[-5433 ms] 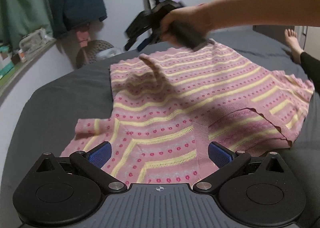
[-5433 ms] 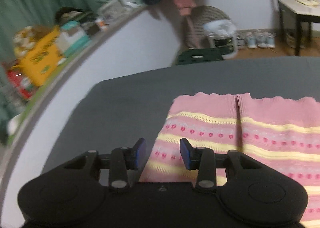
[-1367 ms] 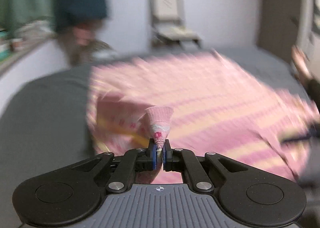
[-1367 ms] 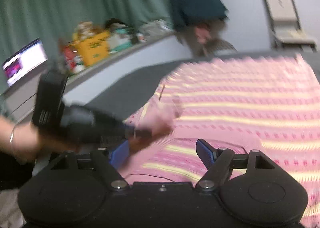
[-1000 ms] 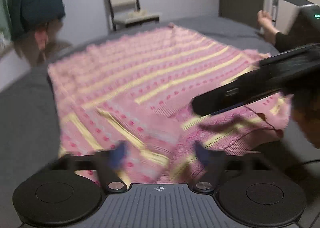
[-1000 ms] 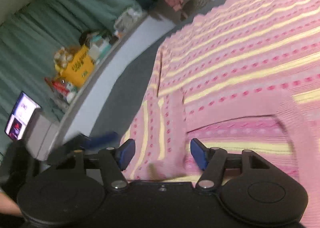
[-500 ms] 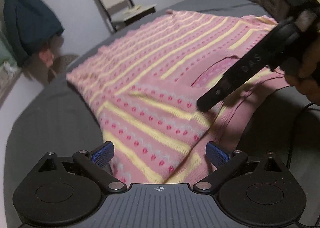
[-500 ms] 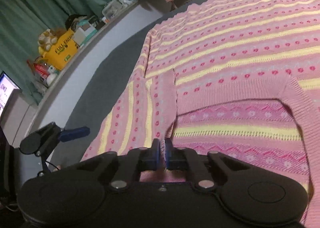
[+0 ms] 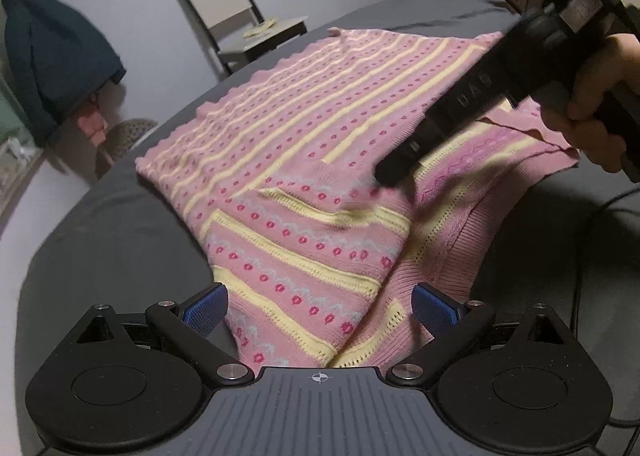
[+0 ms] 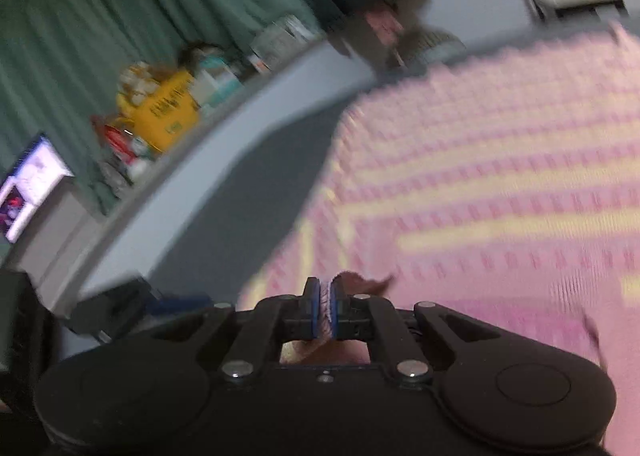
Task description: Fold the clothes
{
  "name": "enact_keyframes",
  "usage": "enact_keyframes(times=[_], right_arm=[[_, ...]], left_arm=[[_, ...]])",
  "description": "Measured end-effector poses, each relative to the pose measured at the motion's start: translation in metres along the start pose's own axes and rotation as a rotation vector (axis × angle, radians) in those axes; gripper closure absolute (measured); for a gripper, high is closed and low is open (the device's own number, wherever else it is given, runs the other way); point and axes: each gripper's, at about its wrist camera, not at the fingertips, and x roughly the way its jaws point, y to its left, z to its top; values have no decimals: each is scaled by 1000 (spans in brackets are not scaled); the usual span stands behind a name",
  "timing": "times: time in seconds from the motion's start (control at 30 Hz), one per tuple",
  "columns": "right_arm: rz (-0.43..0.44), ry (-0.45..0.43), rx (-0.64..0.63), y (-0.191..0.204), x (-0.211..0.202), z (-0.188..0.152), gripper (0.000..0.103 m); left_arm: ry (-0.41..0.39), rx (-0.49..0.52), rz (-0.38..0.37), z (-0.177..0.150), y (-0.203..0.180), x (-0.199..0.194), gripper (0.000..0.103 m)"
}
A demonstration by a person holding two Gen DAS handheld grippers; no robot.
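Two tongs are in view over one pink striped sweater (image 9: pixel 320 144) spread on a grey bed (image 9: pixel 100 224).

Left tongs (image 9: pixel 320 306): jaws wide apart, nothing between the blue pads (image 9: pixel 205 306). The folded near corner of the sweater lies directly ahead of them, in the gap but not touched by either pad. The bare bed surface lies ahead and to their left.

Right tongs (image 10: pixel 325 310): jaws together, clamped on a small pinch of sweater (image 10: pixel 500 196) fabric, which stands up between the pads. The rest of the garment stretches ahead and to their right; this view is heavily blurred, so finer detail of the grip cannot be judged. In the left view the right tongs (image 9: pixel 394 172) reach in from the right, held by a hand (image 9: pixel 600 104), their tip at the sweater near the folded sleeve edge.

Surroundings, beyond the sweater from the left tongs: a chair (image 9: pixel 240 20) against the wall and a dark garment (image 9: pixel 48 48) hanging at far left. Ahead and left of the right tongs: a ledge with a yellow box (image 10: pixel 168 112), green curtains (image 10: pixel 120 16), and a lit screen (image 10: pixel 28 184).
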Motion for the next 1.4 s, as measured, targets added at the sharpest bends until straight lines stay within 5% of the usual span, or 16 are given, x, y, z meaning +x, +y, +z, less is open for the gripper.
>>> enact_keyframes(times=[0.1, 0.3, 0.47, 0.6, 0.7, 0.83, 0.9, 0.97, 1.0, 1.3, 1.37, 1.4], right_arm=[[-32, -42, -92, 3, -8, 12, 97], [-120, 131, -18, -41, 24, 19, 97], [7, 40, -112, -1, 17, 71, 98], [140, -45, -328, 51, -5, 88, 101], [7, 30, -323, 26, 14, 75, 101], [-149, 213, -72, -45, 45, 49, 100], [-77, 197, -1, -49, 40, 41, 91], [-5, 192, 58, -46, 46, 40, 54], [21, 194, 91, -44, 52, 41, 53], [-86, 305, 339, -72, 129, 52, 60], [-97, 296, 396, -75, 140, 51, 93], [-85, 287, 390, -73, 143, 53, 98]], left_arm=[[-15, -45, -26, 2, 4, -1, 4], [-10, -67, -52, 1, 3, 3, 4], [-6, -71, -91, -2, 2, 5, 4], [-7, -80, -112, -1, 1, 7, 4], [13, -114, -134, -3, 3, 10, 4], [33, -158, -176, -5, 4, 15, 4], [31, -158, -181, -6, 2, 16, 4], [23, -147, -177, -6, 1, 14, 4], [18, -142, -176, -6, 1, 13, 4], [27, -159, -171, -6, 6, 17, 4], [25, -158, -173, -6, 5, 18, 4], [24, -165, -177, -6, 5, 19, 4]])
